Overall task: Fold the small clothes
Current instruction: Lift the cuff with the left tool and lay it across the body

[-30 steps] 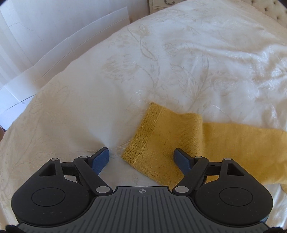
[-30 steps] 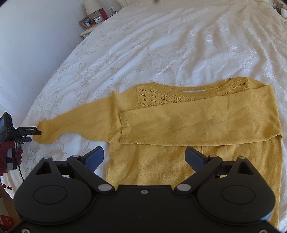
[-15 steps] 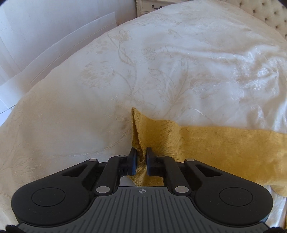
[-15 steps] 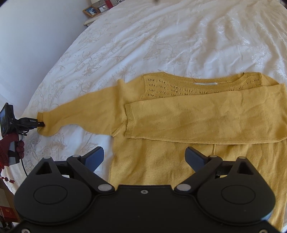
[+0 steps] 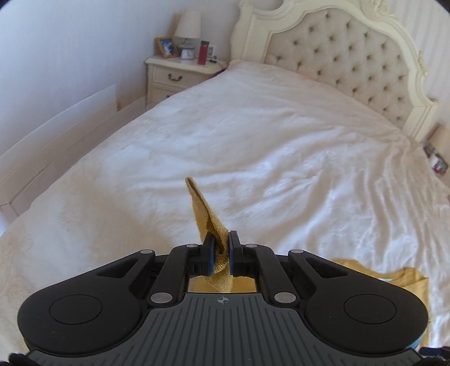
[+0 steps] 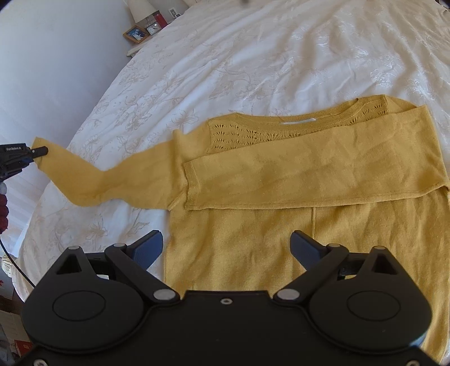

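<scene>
A mustard yellow knit sweater (image 6: 281, 225) lies flat on the white bedspread (image 6: 253, 56). One sleeve (image 6: 323, 174) is folded across the chest. The other sleeve (image 6: 112, 174) stretches out to the left. My left gripper (image 5: 220, 247) is shut on that sleeve's cuff (image 5: 208, 214) and holds it lifted off the bed; it also shows at the left edge of the right wrist view (image 6: 36, 152). A bit of the sweater's body shows in the left wrist view (image 5: 393, 278). My right gripper (image 6: 226, 247) is open and empty, hovering over the sweater's lower body.
A tufted cream headboard (image 5: 351, 56) stands at the bed's far end. A nightstand (image 5: 180, 76) at the back left holds a lamp (image 5: 187, 25), a photo frame (image 5: 166, 47) and a red bottle (image 5: 203, 52). The bed's left edge (image 6: 56, 197) drops off near the held cuff.
My left gripper closed on the sleeve cuff and lifted it off the bed, tilting up toward the headboard. My right gripper stayed open, shifting slightly over the sweater.
</scene>
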Demonstrator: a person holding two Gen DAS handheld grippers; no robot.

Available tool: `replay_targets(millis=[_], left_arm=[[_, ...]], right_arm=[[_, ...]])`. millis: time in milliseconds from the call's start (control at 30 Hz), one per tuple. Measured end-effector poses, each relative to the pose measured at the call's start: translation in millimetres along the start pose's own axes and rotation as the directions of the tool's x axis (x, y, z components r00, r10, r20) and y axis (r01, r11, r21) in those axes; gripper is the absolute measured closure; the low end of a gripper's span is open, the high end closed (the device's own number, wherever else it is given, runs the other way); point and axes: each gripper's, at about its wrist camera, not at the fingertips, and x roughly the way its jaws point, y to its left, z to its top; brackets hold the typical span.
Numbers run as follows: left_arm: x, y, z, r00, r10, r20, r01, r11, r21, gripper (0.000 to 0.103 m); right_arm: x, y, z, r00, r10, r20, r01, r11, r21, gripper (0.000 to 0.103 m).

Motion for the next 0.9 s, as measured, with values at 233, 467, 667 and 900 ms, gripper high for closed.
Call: replay_targets(millis=[233,467,667,900], left_arm=[[-7.7,-104.7,9.5,0.988,-0.15,0.025,0.148,0.987,0.056,0.096],[8.4,-223.5,-14.3,0.951,-0.31,-0.013,0.309,0.942,0.133,0.096],[40.0,-318.0,-61.1,0.918,-0.386,-0.097,0.397,0.903,0.162,0.095],[61.7,-368.8,-108.1,0.92,-0.339,-0.196,0.38,0.894,0.237,0.093]], right_arm=[[-18.2,-33.9,-14.8,0.998,0.051,0.027,-0.052,0.998,0.037,0.006],[-45.2,-84.5,-22.8,0.997,0.041,0.073,-0.049,0.992,0.115,0.006],[-62.7,-125.4,-26.9,0.995,0.006,0.102,-0.023,0.984,0.175,0.006],[-69.6,-146.4,-28.1,0.995,-0.025,0.1,0.005,0.979,0.202,0.006]])
